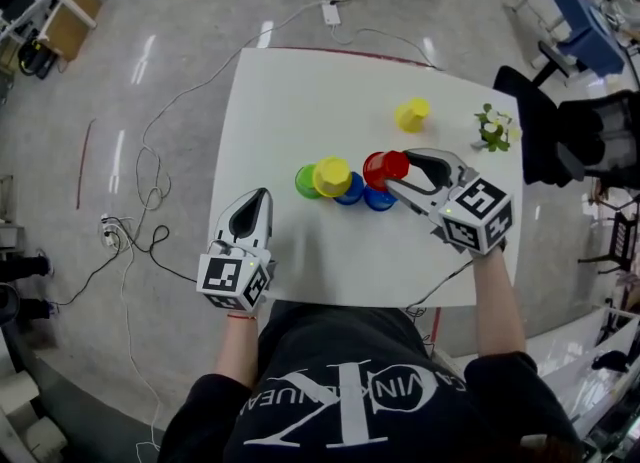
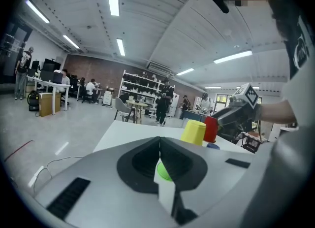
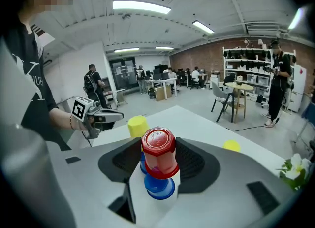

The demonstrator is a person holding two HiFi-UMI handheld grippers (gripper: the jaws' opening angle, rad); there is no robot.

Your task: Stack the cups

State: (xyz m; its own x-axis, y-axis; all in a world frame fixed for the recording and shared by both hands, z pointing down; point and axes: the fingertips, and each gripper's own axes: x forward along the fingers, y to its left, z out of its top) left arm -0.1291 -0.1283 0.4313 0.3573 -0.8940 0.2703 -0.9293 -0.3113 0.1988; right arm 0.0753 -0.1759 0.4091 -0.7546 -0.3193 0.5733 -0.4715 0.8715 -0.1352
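Note:
My right gripper [image 1: 395,173] is shut on an upturned red cup [image 1: 385,167], held in the air above a blue cup [image 1: 379,197]. In the right gripper view the red cup [image 3: 158,152] sits between the jaws, with the blue cup [image 3: 158,187] straight below it. A second blue cup [image 1: 350,189], an upturned yellow cup [image 1: 332,177] and a green cup [image 1: 306,181] cluster to its left. Another yellow cup [image 1: 411,114] stands apart, farther back. My left gripper [image 1: 258,196] points at the green cup [image 2: 163,171] from the near side, jaws together and empty.
The white table [image 1: 290,101] has bare room at its far left and along the near edge. A small flower sprig [image 1: 493,127] lies at the right edge. Cables trail over the floor to the left. People and shelves are far off in the room.

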